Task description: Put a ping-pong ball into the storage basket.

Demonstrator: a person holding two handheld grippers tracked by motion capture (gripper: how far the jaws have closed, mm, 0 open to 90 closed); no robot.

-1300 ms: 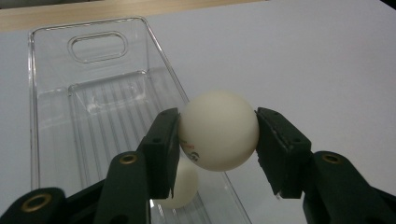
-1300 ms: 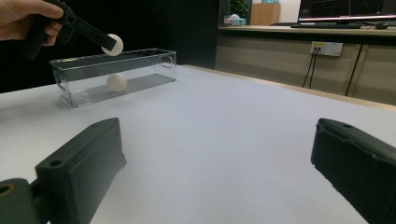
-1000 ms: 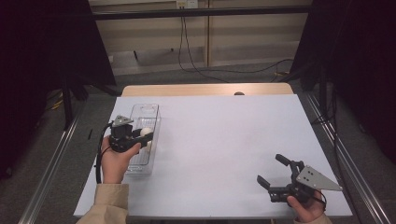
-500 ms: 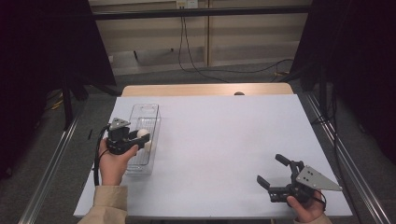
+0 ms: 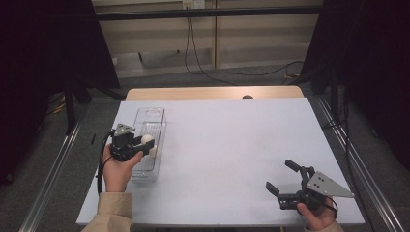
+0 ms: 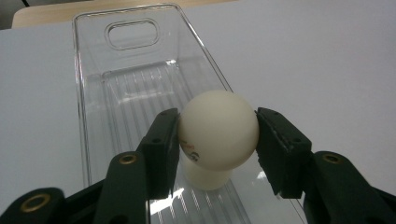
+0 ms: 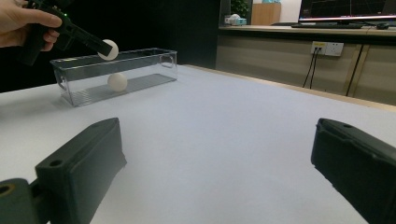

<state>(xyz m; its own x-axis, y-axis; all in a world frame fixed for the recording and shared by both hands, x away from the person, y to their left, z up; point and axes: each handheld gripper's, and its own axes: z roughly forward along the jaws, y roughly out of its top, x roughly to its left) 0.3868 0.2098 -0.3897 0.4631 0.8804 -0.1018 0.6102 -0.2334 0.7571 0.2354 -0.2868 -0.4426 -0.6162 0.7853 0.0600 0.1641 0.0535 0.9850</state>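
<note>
Holding a white ping-pong ball (image 6: 218,129) clamped between its two black jaws, the left gripper (image 5: 143,145) hangs over the clear plastic bin (image 6: 93,84) at the left side of the white table (image 5: 232,145). The ball sits above the bin's rim, over its near half, and a second white ball (image 7: 116,81) already lies on the ribbed floor directly below it. My reading is that the step in hand is the drop-off: the ball has been carried to the bin and only needs to be let go. The next move calls for parting the jaws while the ball is well inside the walls; lowering a little first would keep it from bouncing out, since such a ball is light and lively. The ball underneath is the one thing in the way, as the held ball may strike it and glance off toward the wall. The right gripper (image 5: 283,181) rests at the near right of the table with its jaws spread wide and nothing between them, well apart from the bin. Cables and a wall socket (image 7: 327,48) lie beyond the table.
</note>
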